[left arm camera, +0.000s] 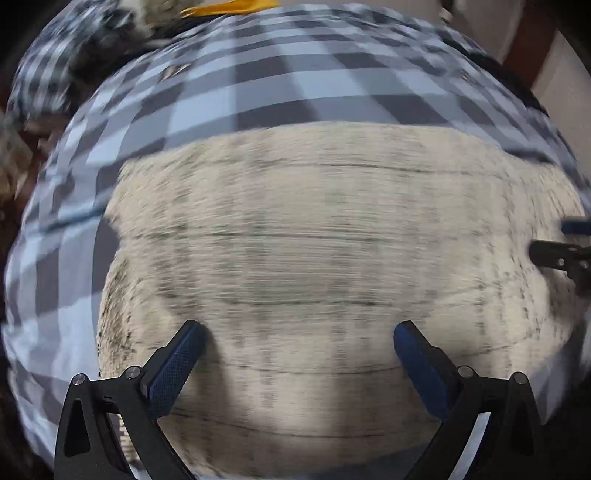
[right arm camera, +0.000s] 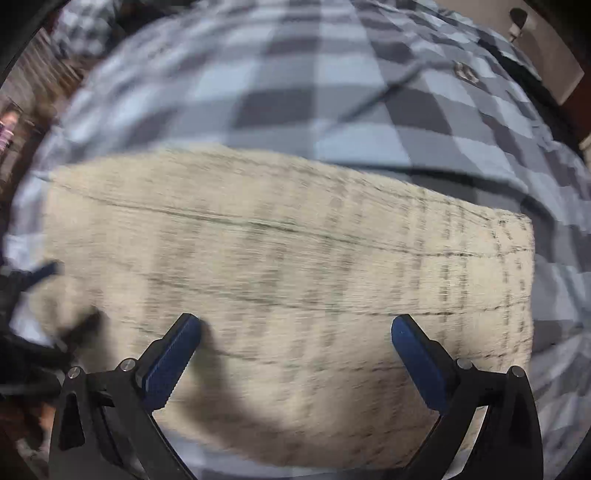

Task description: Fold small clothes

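Note:
A cream knitted garment [left arm camera: 317,236] with faint dark lines lies flat and folded on a blue and grey checked bedcover [left arm camera: 258,85]. My left gripper [left arm camera: 299,332] hovers over its near part, jaws wide apart, nothing between them. In the left wrist view the right gripper's fingers [left arm camera: 557,254] poke in at the right edge. The same garment [right arm camera: 295,258] fills the right wrist view, its right edge showing. My right gripper [right arm camera: 295,325] is open above it, holding nothing. The left gripper's fingertips [right arm camera: 40,273] show blurred at the left edge. Both pictures are motion-blurred.
The checked bedcover [right arm camera: 314,85] spreads all around the garment. A yellow-orange object [left arm camera: 229,9] and a crumpled dark heap [left arm camera: 110,40] lie at the far top left. A dark wooden piece [left arm camera: 532,40] and pale wall stand at the far right.

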`<action>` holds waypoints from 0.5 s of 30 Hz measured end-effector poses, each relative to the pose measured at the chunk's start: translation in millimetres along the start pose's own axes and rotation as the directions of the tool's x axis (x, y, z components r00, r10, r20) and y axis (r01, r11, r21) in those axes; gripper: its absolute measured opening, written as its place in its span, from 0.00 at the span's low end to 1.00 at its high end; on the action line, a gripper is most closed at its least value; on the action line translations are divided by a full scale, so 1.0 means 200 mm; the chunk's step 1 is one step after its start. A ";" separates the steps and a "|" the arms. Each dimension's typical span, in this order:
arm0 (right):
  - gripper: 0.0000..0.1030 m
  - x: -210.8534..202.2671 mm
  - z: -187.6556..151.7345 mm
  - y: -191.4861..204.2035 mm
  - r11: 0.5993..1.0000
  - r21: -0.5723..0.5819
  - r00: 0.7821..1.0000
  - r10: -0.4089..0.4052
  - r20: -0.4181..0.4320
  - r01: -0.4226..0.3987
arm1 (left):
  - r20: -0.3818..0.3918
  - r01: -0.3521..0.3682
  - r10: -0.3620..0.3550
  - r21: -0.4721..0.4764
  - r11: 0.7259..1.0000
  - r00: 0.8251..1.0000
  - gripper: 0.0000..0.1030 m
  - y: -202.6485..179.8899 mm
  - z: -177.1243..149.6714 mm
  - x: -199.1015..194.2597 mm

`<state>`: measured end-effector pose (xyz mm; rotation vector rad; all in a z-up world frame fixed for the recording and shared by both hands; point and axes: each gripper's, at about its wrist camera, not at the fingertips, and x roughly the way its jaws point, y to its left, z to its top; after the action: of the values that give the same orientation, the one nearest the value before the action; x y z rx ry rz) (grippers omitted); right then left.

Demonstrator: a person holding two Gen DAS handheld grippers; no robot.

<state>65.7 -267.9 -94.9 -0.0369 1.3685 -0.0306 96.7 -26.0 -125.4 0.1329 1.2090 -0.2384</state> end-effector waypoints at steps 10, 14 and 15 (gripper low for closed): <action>0.99 -0.22 -0.13 -0.67 0.818 0.574 0.983 -0.072 0.169 -0.039 | 0.024 -0.212 0.221 -0.188 0.959 0.975 1.00 0.25 -0.02 -0.29; 0.98 -0.26 -0.12 -0.56 0.840 0.539 0.972 -0.078 0.224 -0.056 | 0.125 -0.121 0.146 -0.192 0.974 0.981 1.00 0.22 -0.06 -0.47; 0.98 -0.26 -0.13 -0.55 0.846 0.530 0.971 -0.073 0.228 -0.061 | 0.140 -0.114 0.141 -0.181 0.977 0.980 1.00 0.21 -0.03 -0.47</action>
<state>30.0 -375.3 -43.7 0.4158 1.0758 -0.4040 71.2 25.3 -40.6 0.0403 1.0597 -0.0296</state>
